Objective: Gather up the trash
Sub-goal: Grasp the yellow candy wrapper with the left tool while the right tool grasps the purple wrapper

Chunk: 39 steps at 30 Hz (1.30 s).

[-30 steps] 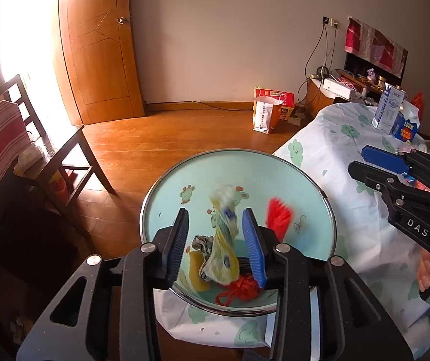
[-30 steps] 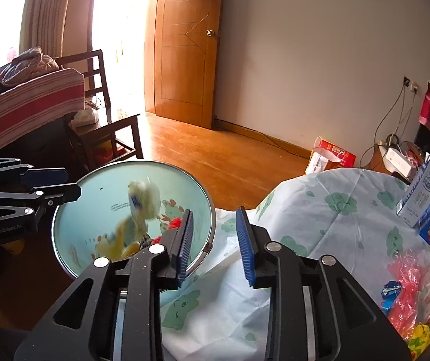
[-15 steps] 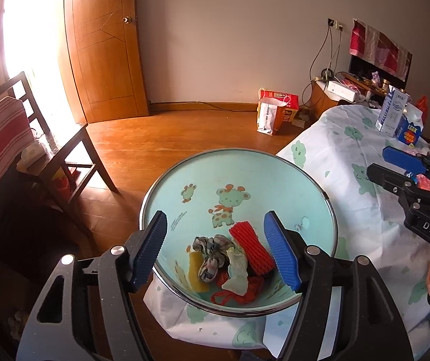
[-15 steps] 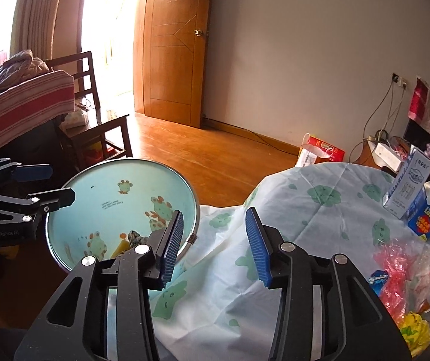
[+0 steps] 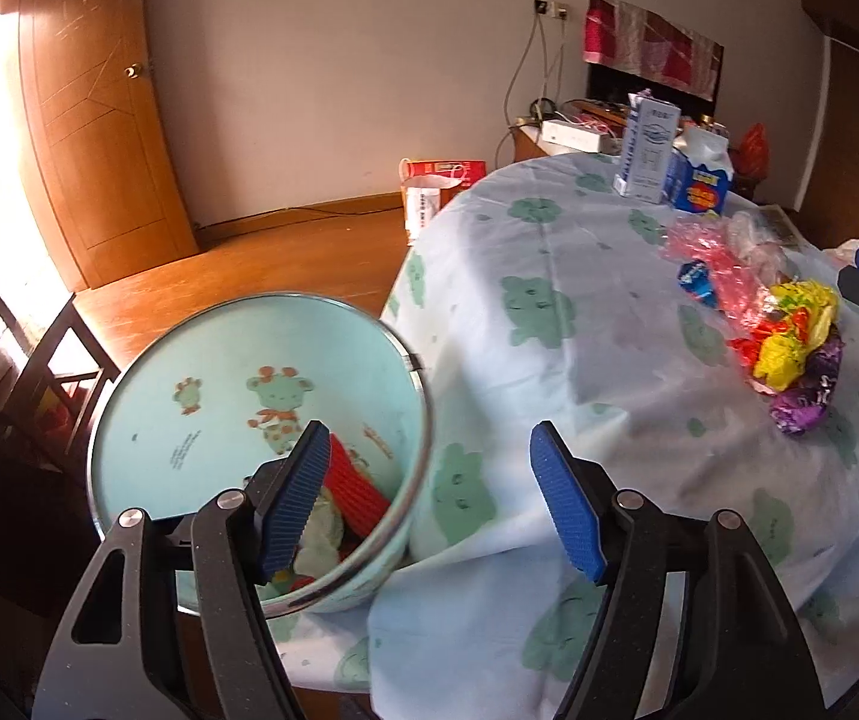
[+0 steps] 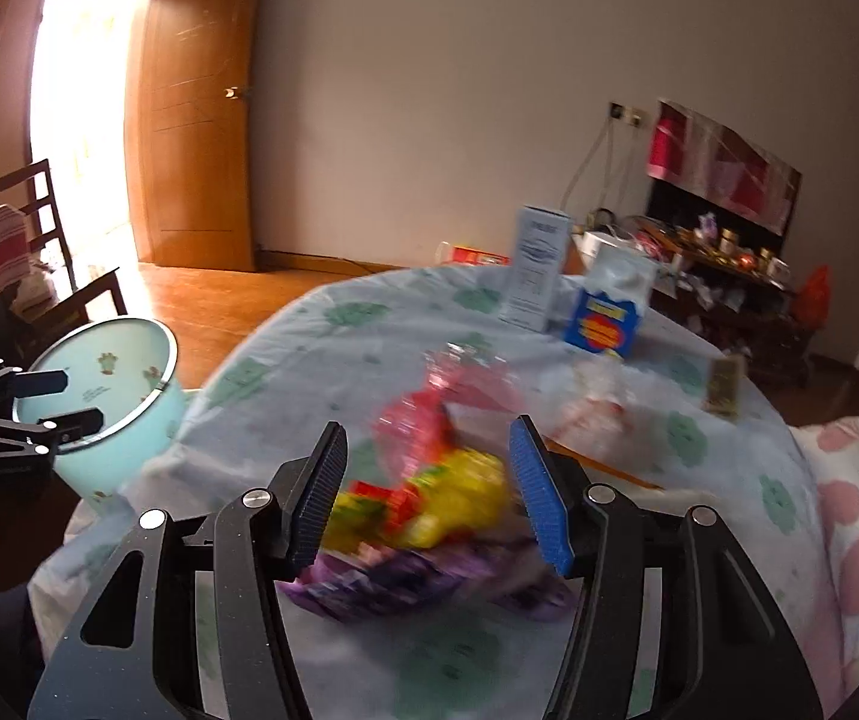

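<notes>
While the left gripper is hanging with its fingers wide apart and empty between the pale blue bin and the bench, the right gripper is hovering with its fingers apart over the pile of wrappers. This trash is lying on the bench's cloth, with more lying inside the bin beside the bench.

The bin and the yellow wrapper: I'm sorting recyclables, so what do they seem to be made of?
The bin looks like painted or enamelled metal: a glossy pale blue wall with printed cartoon animals and a shiny silver rim. Plastic with a metal rim is possible too. The yellow wrapper looks like thin plastic film, crinkled and glossy, lying in a pile of wrappers on the tablecloth, which looks like soft printed fabric.
</notes>
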{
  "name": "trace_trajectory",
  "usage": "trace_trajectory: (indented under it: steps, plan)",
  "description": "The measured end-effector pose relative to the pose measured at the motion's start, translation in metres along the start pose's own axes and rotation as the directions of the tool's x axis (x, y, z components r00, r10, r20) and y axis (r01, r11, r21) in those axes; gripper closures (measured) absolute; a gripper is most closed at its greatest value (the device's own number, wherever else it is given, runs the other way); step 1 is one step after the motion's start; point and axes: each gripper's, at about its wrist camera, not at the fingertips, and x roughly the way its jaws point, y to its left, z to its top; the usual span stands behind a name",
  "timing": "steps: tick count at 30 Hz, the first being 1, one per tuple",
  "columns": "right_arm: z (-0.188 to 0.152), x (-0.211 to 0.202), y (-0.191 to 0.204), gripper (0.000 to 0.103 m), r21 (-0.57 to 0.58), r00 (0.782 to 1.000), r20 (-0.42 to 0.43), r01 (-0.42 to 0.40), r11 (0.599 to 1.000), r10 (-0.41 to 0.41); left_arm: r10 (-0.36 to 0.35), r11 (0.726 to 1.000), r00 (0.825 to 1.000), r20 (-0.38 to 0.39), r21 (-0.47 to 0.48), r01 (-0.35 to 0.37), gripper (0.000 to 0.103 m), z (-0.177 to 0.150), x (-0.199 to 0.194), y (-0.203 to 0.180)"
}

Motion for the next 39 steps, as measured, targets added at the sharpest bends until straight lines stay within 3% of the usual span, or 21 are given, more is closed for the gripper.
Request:
trace_trajectory:
  steps: [4,10,17,18,20,21,24,33,39]
  plan:
    - [-0.029,-0.014,-0.051,0.039,0.059,0.994,-0.03,0.102,0.993,-0.1,-0.057,0.998,0.998,0.011,0.039,0.056,0.035,0.01,0.0,-0.041]
    - [-0.073,-0.027,-0.109,0.038,0.14,0.977,-0.093,0.202,0.969,-0.19,-0.136,0.986,0.99,0.023,0.099,0.134,0.035,0.023,0.001,-0.103]
    - [-0.1,-0.031,-0.143,0.036,0.23,0.971,-0.109,0.231,0.945,-0.211,-0.192,0.967,0.981,0.005,0.17,0.189,0.035,0.028,0.01,-0.16]
    - [-0.102,-0.031,-0.145,0.036,0.239,0.973,-0.108,0.226,0.944,-0.206,-0.198,0.965,0.98,-0.007,0.175,0.196,0.038,0.026,0.013,-0.163]
    - [-0.103,-0.03,-0.142,0.036,0.242,0.974,-0.102,0.22,0.945,-0.2,-0.229,0.954,0.972,-0.042,0.188,0.233,0.061,0.024,0.02,-0.171]
    - [-0.103,-0.029,-0.14,0.035,0.243,0.976,-0.098,0.211,0.947,-0.193,-0.249,0.948,0.966,-0.067,0.185,0.258,0.073,0.022,0.025,-0.172]
    - [-0.105,-0.027,-0.135,0.035,0.234,0.98,-0.092,0.194,0.953,-0.177,-0.258,0.945,0.964,-0.069,0.189,0.267,0.08,0.021,0.026,-0.17]
    - [-0.095,-0.023,-0.119,0.035,0.223,0.986,-0.078,0.159,0.962,-0.145,-0.244,0.957,0.969,0.029,0.172,0.235,0.08,0.032,-0.014,-0.128]
    - [-0.065,-0.019,-0.089,0.035,0.175,0.995,-0.018,0.096,0.98,-0.094,-0.174,0.974,0.984,0.039,0.151,0.167,0.08,0.022,-0.024,-0.088]
